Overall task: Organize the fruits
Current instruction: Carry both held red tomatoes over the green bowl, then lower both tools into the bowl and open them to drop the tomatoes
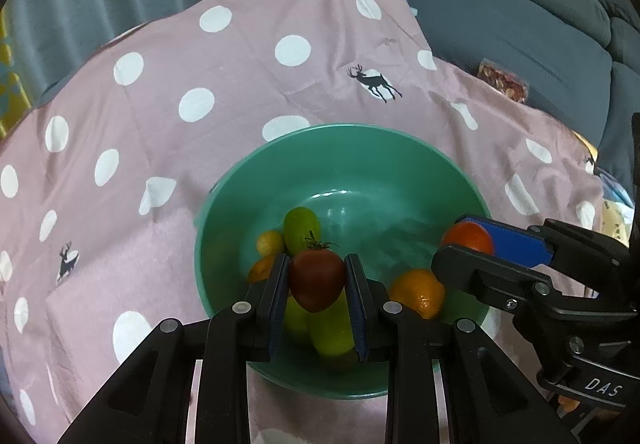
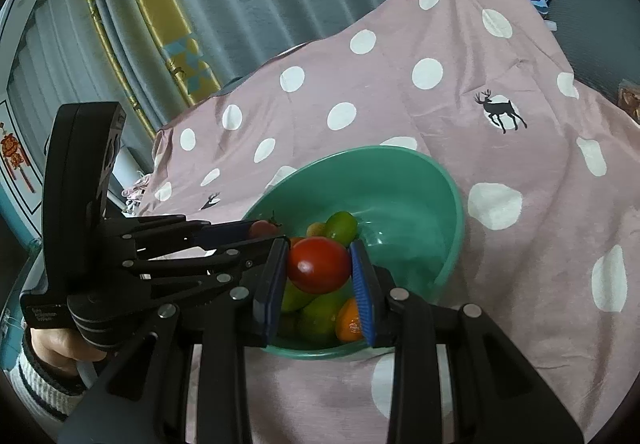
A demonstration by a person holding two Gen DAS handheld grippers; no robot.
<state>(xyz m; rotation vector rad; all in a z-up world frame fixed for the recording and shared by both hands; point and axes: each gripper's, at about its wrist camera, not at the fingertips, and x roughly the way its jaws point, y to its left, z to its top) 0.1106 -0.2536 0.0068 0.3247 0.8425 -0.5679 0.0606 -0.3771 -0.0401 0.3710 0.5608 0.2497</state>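
Note:
A green bowl (image 1: 344, 148) sits on the pink dotted cloth and holds green, yellow and orange fruits (image 1: 419, 292). My left gripper (image 1: 317, 280) is shut on a dark red tomato (image 1: 317, 282) with a stem, above the bowl's near side. My right gripper (image 2: 320, 264) is shut on a bright red tomato (image 2: 318, 264), also over the bowl (image 2: 400, 172). In the left wrist view the right gripper (image 1: 466, 242) shows at the bowl's right rim with its red tomato (image 1: 468, 238). In the right wrist view the left gripper (image 2: 260, 230) reaches in from the left.
The pink cloth with white dots and deer prints (image 1: 200, 104) covers the surface. A grey sofa (image 1: 520, 24) stands at the back right with a snack packet (image 1: 504, 80) on it. Grey and yellow curtains (image 2: 160, 4) hang behind.

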